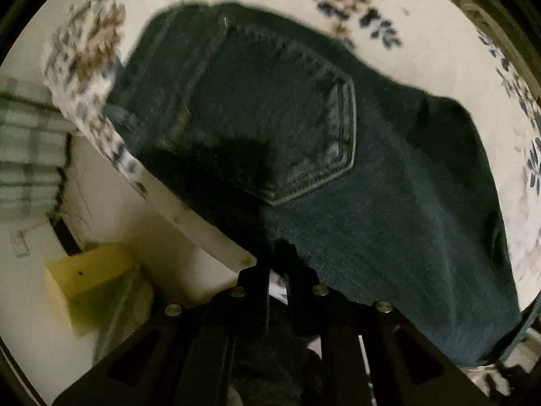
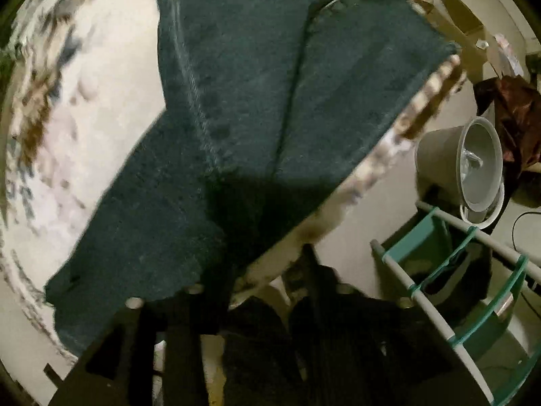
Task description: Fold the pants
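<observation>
Now, step in hand: judged from the layout, you are mid-fold, squaring the garment before the next fold goes over.
Item: pants, dark denim, lying on the table with its floral cloth.
Seat end: back pocket faces up in the left wrist view; this end reaches the table's near edge.
Leg end: in the right wrist view the two legs lie side by side, hems towards the far corner; a lower flap spreads out to the left, not aligned with them.
Method, seams: bring one leg squarely over the other so the side seams meet before you fold crosswise.
Method, flap: smooth the stray flap flat first; a crease trapped there will likely stay in the finished fold.
Method, edge: keep the cloth on the table, since the near portions sit close to the drop.
Method, pull: carry both ends level, so that heavy denim does not drag askew.
Left gripper: closed, tips together right at the near edge of the denim; whether a pinch of cloth sits between them you cannot tell.
Right gripper: jaws apart over the table's edge, beside the cloth's near border; no pad visibly presses on the denim, though this corner is dark and blurred.
</observation>
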A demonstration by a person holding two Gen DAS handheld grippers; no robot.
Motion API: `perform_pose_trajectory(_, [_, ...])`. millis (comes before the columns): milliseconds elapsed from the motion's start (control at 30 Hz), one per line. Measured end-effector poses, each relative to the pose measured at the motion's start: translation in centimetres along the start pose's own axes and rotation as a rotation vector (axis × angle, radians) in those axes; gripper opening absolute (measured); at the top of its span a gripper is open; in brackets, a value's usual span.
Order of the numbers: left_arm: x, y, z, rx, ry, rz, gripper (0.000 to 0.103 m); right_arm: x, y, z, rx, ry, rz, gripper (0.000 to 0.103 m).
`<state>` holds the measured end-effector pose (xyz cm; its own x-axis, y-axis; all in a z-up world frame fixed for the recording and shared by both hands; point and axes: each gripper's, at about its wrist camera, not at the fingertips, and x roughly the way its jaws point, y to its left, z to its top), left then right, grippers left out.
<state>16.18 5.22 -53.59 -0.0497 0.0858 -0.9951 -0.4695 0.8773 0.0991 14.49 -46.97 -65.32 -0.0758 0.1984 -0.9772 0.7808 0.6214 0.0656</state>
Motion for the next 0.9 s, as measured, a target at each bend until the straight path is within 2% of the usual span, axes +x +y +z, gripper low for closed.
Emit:
perform_pose_trajectory(67, [-1.6, -0.5, 0.1, 0.023, -0.071, 0.02, 0.023, -2.6, -0.5, 0.3, -0.019, -0.073, 0.026, 0.054])
perform_pose_trajectory(100, [-2.1, -0.8, 0.3, 0.034, -0.096, 0.038, 0.039, -3.9, -0.3, 0.6, -0.031, -0.119, 0.029, 0.057])
perform_pose_trajectory(133, [-2.4, -1.3, 0.4, 0.047, -0.119, 0.051, 0.06, -5.0, 0.1, 1.2, -0.048, -0.166, 0.032, 0.063])
perform_pose_trajectory(200, [-3.1, -2.3, 0.6, 0.076, -0.171, 0.079, 0.081, -6.1, 1.5, 2.6, -0.11, -0.244, 0.024, 0.072])
perform_pose_trajectory(300, [-3.1, -3.9, 0.6, 0.123, -0.196, 0.089, 0.081, -6.2, 5.5, 6.6, -0.226, -0.336, -0.015, 0.08])
perform_pose_trajectory(367, [-3.0, -5.5, 0.4, 0.148, -0.194, 0.089, 0.081, -5.3, 7.4, 9.3, -0.271, -0.379, -0.079, 0.08])
perform_pose_trajectory(467, [-2.9, -7.8, -0.5, 0.198, -0.199, 0.087, 0.081, -3.6, 9.4, 11.9, -0.322, -0.393, -0.19, 0.078])
perform_pose_trajectory(500, [-2.9, -8.3, -0.5, 0.212, -0.2, 0.083, 0.081, -3.2, 9.6, 12.4, -0.333, -0.388, -0.214, 0.059])
perform_pose_trajectory(533, [-2.9, -8.7, -0.6, 0.225, -0.199, 0.081, 0.081, -3.2, 9.3, 12.6, -0.323, -0.386, -0.229, 0.02])
perform_pose_trajectory(567, [-3.1, -9.5, -1.0, 0.242, -0.2, 0.07, 0.081, -3.8, 8.4, 12.8, -0.297, -0.387, -0.208, 0.006])
perform_pose_trajectory(667, [-3.3, -10.5, -2.1, 0.279, -0.206, 0.049, 0.081, -7.5, 3.3, 11.9, -0.168, -0.461, -0.147, 0.006])
perform_pose_trajectory(733, [-3.1, -11.4, -2.7, 0.302, -0.194, 0.039, 0.081, -9.7, -1.6, 10.9, -0.071, -0.481, -0.143, 0.006])
perform_pose_trajectory(800, [-2.5, -12.2, -3.5, 0.323, -0.17, 0.034, 0.081, -10.2, -7.1, 10.1, 0.037, -0.434, -0.11, 0.006])
perform_pose_trajectory(900, [-1.8, -13.2, -4.3, 0.349, -0.14, 0.031, 0.081, -8.1, -13.6, 9.1, 0.154, -0.324, -0.035, 0.007])
